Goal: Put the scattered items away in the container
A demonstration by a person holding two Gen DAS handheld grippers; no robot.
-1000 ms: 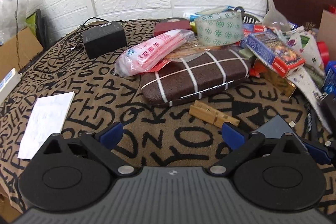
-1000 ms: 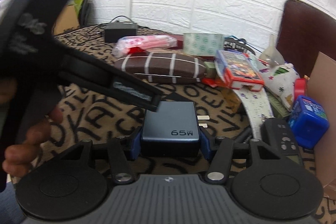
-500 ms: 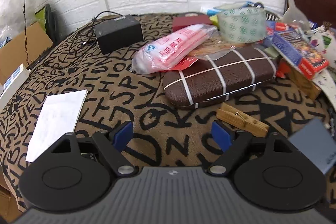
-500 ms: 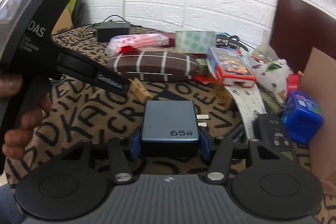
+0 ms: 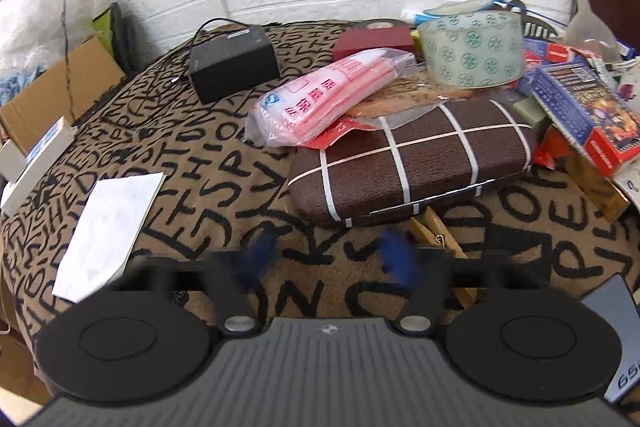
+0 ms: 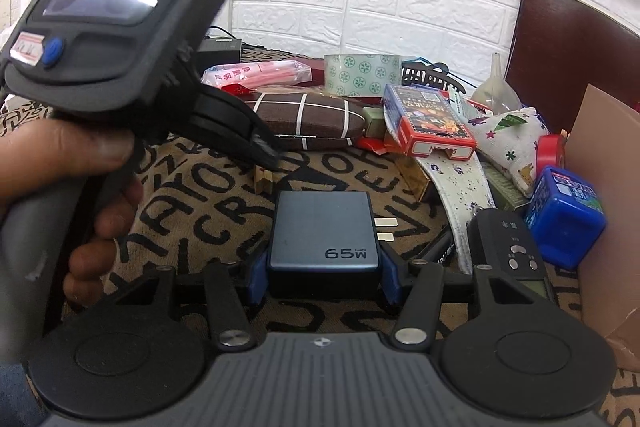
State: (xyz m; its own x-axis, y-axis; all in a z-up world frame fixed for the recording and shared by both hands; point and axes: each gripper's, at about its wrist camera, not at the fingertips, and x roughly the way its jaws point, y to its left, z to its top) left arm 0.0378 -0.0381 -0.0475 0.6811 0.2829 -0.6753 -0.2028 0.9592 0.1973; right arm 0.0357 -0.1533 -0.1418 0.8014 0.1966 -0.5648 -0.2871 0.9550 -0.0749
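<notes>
On the letter-patterned cloth (image 5: 168, 155) that covers the desk, the clutter runs from a white sheet of paper (image 5: 108, 223) at the left edge, past a black box (image 5: 234, 63) with a cable near the brick wall, to a pink plastic packet (image 5: 324, 99) resting partly on a brown case with white stripes (image 5: 412, 163). Behind the case stands a roll of green-patterned tape (image 5: 472, 51), and to its right a blue and red card box (image 5: 584, 115) leans on the pile. A wooden clothespin (image 5: 440, 231) lies just in front of the case. The left tongs (image 5: 328, 259) hang over the cloth beside the clothespin — their blue pads are blurred, the jaws are closing, and nothing lies between them. Seen from the right wrist, a hand (image 6: 80, 163) grips the handle of that left tool at the left of the frame. The right tongs (image 6: 324, 275) are clamped on a grey-blue charger (image 6: 324, 231), its two prongs pointing right, held over the cloth. Further right sit a black remote (image 6: 516, 251), a blue cube-shaped box (image 6: 564, 215) and — at the edge — a brown cardboard wall (image 6: 604, 155); I cannot tell whether it is the container.
</notes>
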